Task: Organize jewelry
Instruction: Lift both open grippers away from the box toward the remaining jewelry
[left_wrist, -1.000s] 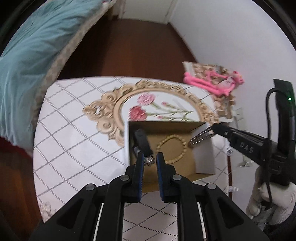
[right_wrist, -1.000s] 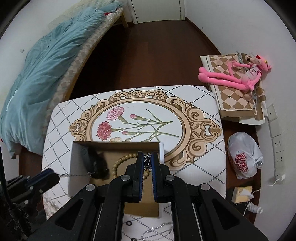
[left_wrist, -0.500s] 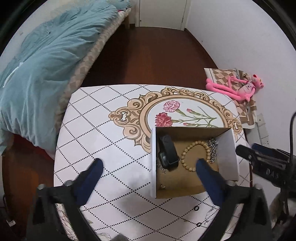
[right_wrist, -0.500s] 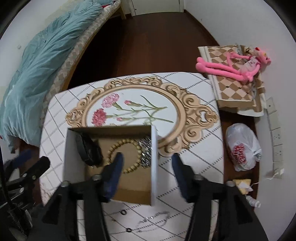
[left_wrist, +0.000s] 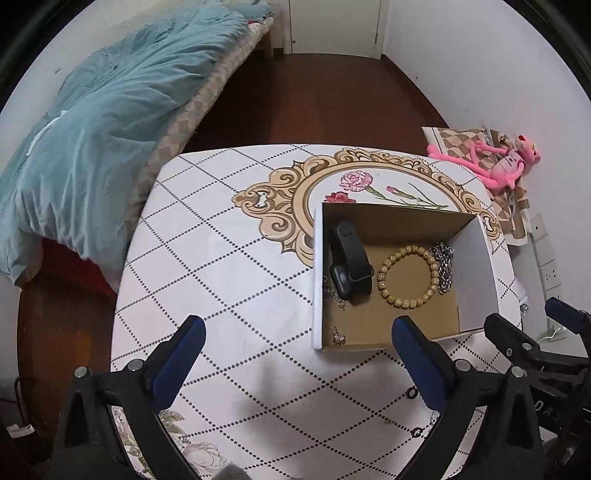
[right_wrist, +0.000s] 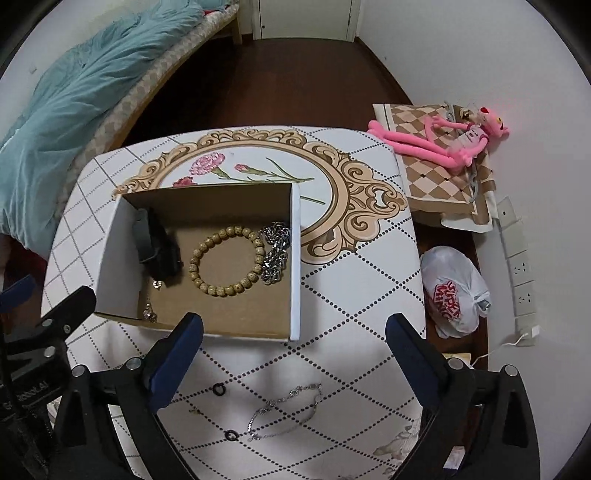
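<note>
I had both grippers, left (left_wrist: 295, 350) and right (right_wrist: 293, 347), empty; the right's jaws were opening. The thin silver bracelet (right_wrist: 284, 411) could slip from the pads.

One box (right_wrist: 110, 266) holds one bead bracelet (right_wrist: 227, 261), one chain (right_wrist: 275, 253), one watch (right_wrist: 157, 247).

Small chain pieces (left_wrist: 334, 295) by the watch (left_wrist: 349, 264) (pendants perhaps) too tiny to identify.

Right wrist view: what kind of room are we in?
Most likely a bedroom at home. A bed with a teal duvet runs along the left wall, a pink plush toy lies by the right wall, and the work surface is a small table with a floral cover on a wood floor.
</note>
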